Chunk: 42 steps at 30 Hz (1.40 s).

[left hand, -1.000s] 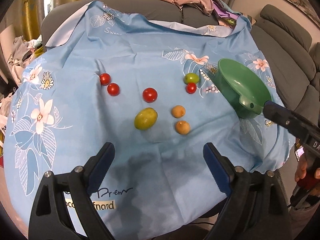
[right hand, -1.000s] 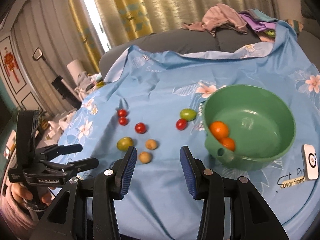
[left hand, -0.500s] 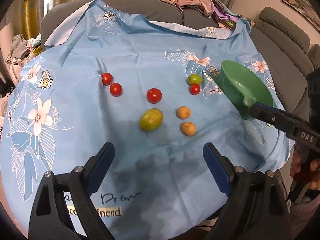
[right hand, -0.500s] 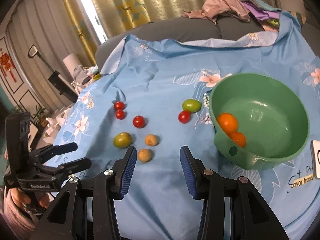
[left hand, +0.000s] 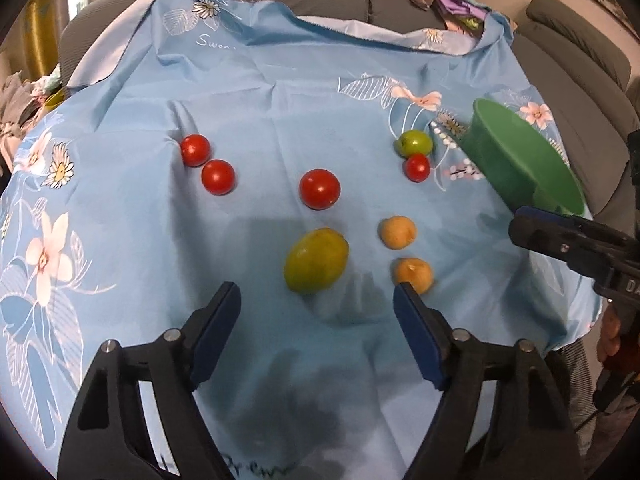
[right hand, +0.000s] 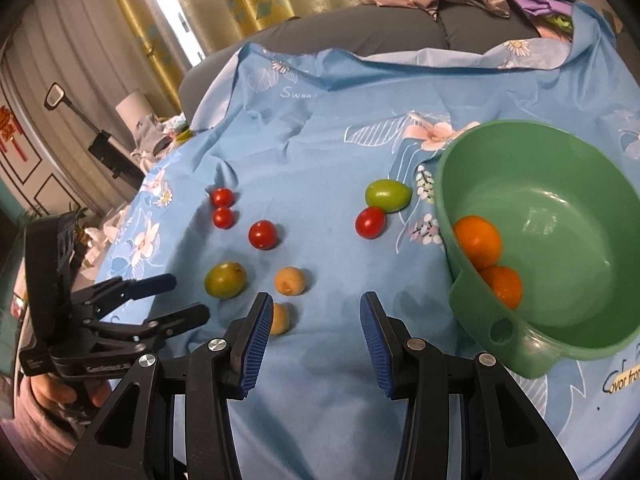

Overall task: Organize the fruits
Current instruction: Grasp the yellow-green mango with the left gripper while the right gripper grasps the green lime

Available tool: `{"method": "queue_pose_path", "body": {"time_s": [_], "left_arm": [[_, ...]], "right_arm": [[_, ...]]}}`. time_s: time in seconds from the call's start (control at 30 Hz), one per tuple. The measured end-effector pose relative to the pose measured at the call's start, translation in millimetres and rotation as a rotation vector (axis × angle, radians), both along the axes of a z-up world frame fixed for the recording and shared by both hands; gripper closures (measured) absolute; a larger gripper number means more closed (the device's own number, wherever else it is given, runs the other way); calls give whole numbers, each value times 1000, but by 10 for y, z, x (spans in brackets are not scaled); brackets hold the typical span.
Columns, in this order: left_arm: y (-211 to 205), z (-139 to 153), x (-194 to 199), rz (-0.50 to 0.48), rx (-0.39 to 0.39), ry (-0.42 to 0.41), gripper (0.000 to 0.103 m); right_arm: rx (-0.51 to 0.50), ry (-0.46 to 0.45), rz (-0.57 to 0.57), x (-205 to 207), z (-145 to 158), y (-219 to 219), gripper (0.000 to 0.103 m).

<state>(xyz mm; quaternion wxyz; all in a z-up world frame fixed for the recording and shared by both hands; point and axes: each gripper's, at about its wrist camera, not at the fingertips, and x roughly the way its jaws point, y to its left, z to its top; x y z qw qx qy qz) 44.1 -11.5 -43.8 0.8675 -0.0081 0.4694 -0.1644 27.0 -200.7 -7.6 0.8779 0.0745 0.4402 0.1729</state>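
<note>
blue cloth (left hand: 280, 112) | left gripper (left hand: 316, 312) closing, empty | right gripper (right hand: 312, 320) parted, empty

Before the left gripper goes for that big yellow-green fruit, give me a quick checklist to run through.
1. Left gripper empty: ok, nothing between its blue pads; the jaws have just been closing.
2. Big yellow-green fruit lined up: ok, it lies just ahead of the gap between the fingers, untouched.
3. Neighbours clear: not ok, the nearer round pale orange fruit sits right at the tip of one finger.
4. Green plastic bowl has room: ok, only two oranges inside.
5. Right gripper out of the way: ok, empty, its jaws apart, over bare blue floral cloth.
6. Bowl steady: cannot tell.
</note>
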Motion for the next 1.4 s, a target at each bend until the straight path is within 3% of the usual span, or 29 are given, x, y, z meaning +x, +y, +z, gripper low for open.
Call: {"method": "queue_pose_path", "body": {"time_s": [0.23,0.4,0.6,0.77,1.0,1.07,1.4], "left_arm": [[-157,-171,211,-57,54,14,38],[-191,-241,298,-70,69,15,64],[-94,-235,325,-59,27,12,64],[62,-93,313,-41,-49,-10,64],[144,28,301,-42,-101,-41,64],[162,30,312,-40,-112,-40,64],[215,50,310,-42,-158,-44,64]], "right_arm": [[-5,23,3,143,-93,55,57],[-18,13,5,265,-99,103,57],[-59,-4,-8,533,-108,168,57],[-171,-30,-36,836,-112,323,57],[-467,-37,-95,1247,-241,541,57],[-556,-10,-103,1335,-297,556,57],[-736,148,38,1510,-454,630,57]]}}
